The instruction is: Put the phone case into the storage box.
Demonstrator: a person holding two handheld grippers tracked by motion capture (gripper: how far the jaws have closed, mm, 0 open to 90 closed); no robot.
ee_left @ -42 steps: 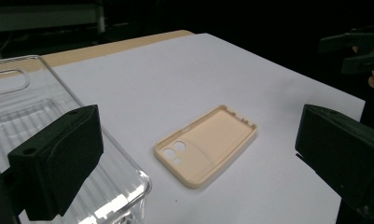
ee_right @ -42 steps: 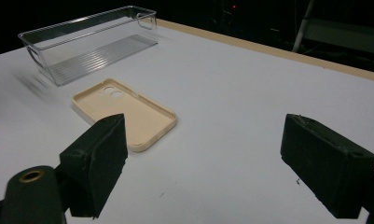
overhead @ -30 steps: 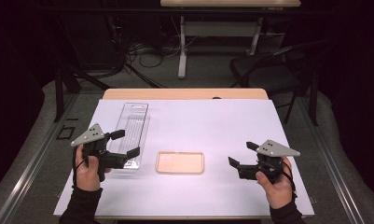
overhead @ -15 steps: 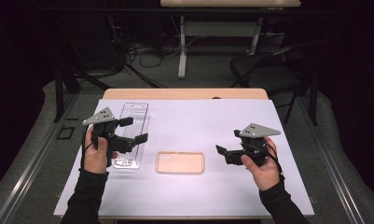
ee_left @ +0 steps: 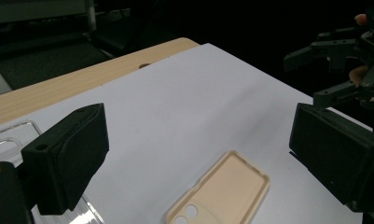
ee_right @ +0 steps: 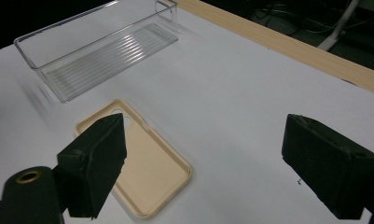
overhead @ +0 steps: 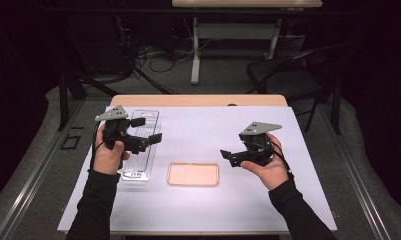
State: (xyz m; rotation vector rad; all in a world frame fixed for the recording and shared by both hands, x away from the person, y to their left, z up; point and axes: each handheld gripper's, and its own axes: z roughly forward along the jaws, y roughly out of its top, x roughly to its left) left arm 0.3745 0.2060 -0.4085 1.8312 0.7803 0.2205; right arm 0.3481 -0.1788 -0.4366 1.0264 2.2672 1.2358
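A wooden worktop is being covered by a white sheet. Beyond it, a grey floor is being crossed by cables, beside a black chair and a white table leg; the surroundings are being left dark.

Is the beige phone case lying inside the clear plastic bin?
No, the phone case lies flat on the white table cover, apart from the bin.
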